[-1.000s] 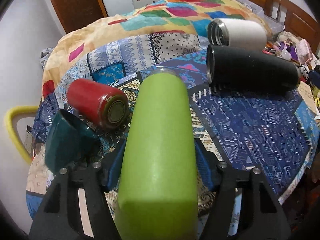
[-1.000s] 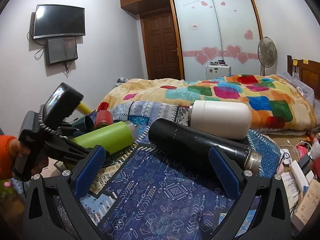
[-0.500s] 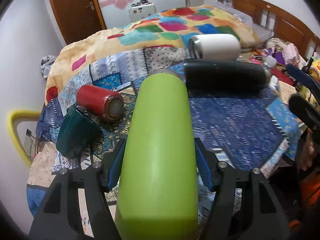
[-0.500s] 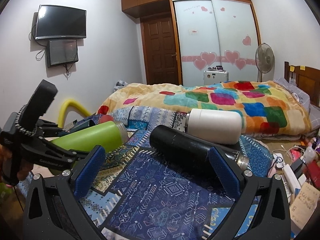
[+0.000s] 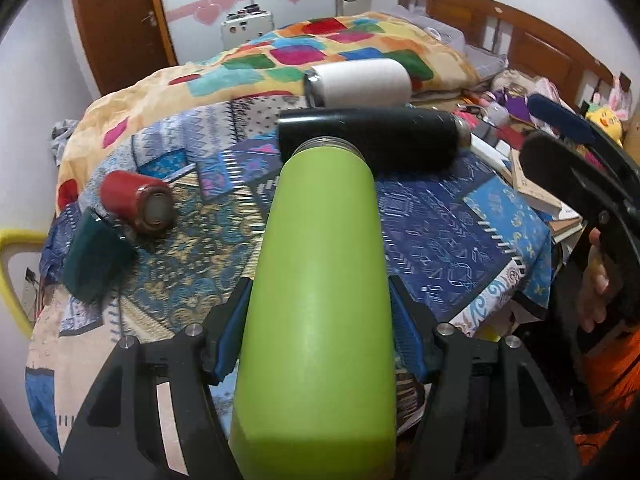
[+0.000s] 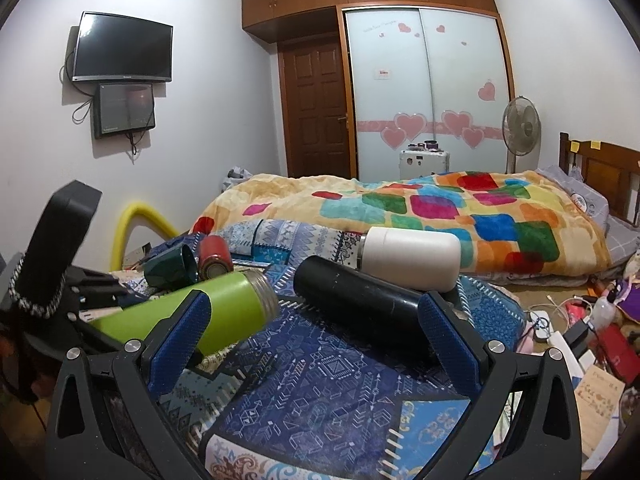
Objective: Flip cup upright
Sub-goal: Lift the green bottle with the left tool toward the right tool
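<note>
Left gripper [image 5: 320, 320] clamps the green flask [image 5: 320, 280] mid-body, lifted nearly level above the table [image 5: 440, 232], mouth forward, giving room to swing it upright. Right gripper [image 6: 316, 340] hangs wide open, empty.

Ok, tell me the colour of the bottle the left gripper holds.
Lime green bottle, clearest in the left wrist view.

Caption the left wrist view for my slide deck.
Left gripper clamps a lime-green flask above the patterned cloth.
</note>
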`<state>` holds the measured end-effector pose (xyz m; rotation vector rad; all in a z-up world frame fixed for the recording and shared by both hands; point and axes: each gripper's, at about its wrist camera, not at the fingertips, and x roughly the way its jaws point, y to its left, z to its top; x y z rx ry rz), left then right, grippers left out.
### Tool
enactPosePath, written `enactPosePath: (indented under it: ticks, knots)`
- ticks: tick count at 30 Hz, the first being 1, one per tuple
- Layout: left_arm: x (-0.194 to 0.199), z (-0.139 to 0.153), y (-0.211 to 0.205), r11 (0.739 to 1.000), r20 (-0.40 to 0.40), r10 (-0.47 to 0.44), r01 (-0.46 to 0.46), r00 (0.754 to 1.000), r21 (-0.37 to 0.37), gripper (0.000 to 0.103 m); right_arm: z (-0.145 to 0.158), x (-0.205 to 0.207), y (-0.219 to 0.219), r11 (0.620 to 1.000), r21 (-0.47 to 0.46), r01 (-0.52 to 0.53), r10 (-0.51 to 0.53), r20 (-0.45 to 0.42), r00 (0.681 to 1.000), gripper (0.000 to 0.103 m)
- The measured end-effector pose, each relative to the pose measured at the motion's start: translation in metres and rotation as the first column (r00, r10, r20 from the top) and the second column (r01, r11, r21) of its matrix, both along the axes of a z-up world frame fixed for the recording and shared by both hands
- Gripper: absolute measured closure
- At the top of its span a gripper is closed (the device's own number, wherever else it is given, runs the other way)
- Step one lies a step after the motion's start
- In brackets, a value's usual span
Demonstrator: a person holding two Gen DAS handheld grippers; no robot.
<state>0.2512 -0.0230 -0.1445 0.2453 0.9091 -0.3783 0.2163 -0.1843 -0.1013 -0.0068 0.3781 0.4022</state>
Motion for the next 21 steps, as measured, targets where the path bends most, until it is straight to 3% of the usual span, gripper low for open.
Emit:
enactPosePath:
  ticks: [14,21]
  knots:
    - [-0.002,-0.030,-0.023,0.997,0.016,-0.042,0.041,0.999,0.059,0.038,-0.041,0.017,-0.010,0.999,-0.047,0.021,-0.026,-0.109,0.994,0.000]
    - [-0.001,-0.026,-0.015,1.000,0.003,-0.025,0.025,1.000,0.011,0.037,-0.040,0.018,-0.012,0.999,-0.035,0.025,-0.029,-0.119,0.993,0.000]
